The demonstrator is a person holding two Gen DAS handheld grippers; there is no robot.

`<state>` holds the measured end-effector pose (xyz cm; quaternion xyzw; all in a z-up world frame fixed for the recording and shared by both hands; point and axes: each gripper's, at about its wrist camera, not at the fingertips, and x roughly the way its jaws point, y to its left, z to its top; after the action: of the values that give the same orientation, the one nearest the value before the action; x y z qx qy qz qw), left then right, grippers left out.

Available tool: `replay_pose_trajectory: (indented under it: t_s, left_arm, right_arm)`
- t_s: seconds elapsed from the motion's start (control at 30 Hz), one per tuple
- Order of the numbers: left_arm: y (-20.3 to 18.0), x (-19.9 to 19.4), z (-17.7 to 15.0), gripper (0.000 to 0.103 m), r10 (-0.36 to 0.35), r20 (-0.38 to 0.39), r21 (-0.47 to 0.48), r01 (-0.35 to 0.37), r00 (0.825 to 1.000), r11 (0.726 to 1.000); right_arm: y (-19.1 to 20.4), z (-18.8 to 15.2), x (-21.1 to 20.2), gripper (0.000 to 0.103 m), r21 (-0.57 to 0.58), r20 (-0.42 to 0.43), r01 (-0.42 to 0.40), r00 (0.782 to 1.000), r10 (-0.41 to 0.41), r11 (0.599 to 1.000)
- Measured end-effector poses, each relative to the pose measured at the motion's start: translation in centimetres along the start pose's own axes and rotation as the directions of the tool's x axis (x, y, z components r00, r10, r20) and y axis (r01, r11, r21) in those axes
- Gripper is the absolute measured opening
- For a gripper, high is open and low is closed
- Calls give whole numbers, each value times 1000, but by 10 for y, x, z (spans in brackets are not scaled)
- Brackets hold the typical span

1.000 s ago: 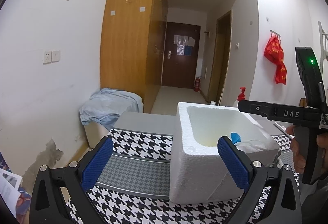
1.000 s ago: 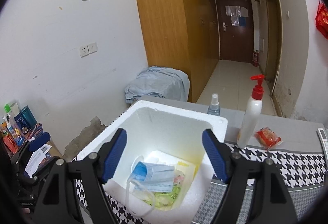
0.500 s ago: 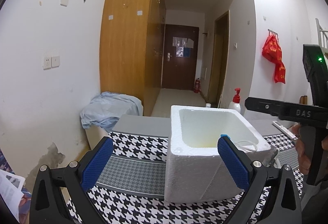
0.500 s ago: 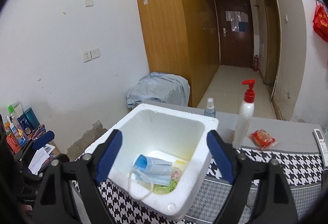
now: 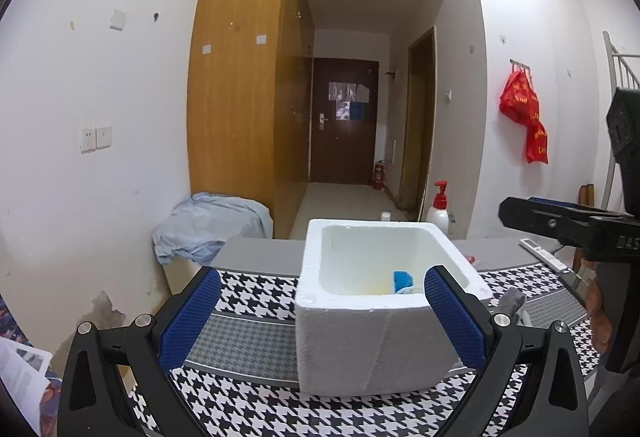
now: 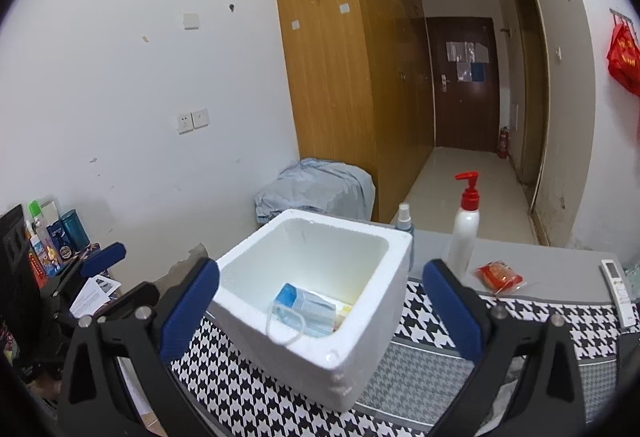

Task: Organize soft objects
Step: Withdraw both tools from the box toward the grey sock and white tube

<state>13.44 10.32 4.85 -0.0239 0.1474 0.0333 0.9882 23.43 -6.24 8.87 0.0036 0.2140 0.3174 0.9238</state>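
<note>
Grippers first: my right gripper [image 6: 320,301] was spreading its two blue-padded jaws to their widest, with nothing pinched between them; the foam box [image 6: 320,301] simply sat framed in the gap, pads clear of its walls. My left gripper [image 5: 322,317] stood wide open too and held nothing, its pads on either side of the same foam box [image 5: 372,341] without touching it. From the left wrist view I could see the right gripper's black body [image 5: 576,233] off to the right, with part of the hand [image 5: 600,313] under it.

One box, then: white expanded foam, squarish, thick-walled, open-topped, grainy on the outside. Inside lay one pale blue pleated face mask [image 6: 308,311], soft and flat, one white ear loop draped toward the near wall; something yellowish showed under it, but I could not make it out.

Beyond the box stood one white pump bottle [image 6: 464,237] with a red top and one small spray bottle [image 6: 404,217]. One red crinkly snack packet [image 6: 498,277] and one white remote [image 6: 618,291] lay further right.

All this rested on a counter [image 6: 520,253] with a grey top, covered near me by a black-and-white houndstooth cloth [image 6: 224,361]. Around it were white walls, a tall wooden wardrobe [image 6: 340,77], and a corridor ending in a dark door [image 6: 466,85].
</note>
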Motion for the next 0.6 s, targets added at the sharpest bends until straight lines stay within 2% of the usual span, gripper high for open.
replay_pose_trajectory:
  t_s: [0.3,0.6]
  left_arm:
    - [-21,-12,3,102,-11,24,23,10,1000,1000]
    - [-41,-13,0,102,-58,32,38,57,998,998]
  right_arm:
    - [-3,-11,-28,103,-22,31,-2,1000,2,1000]
    - [-4,-27,-47,103,-31,57,12,998,-10,999]
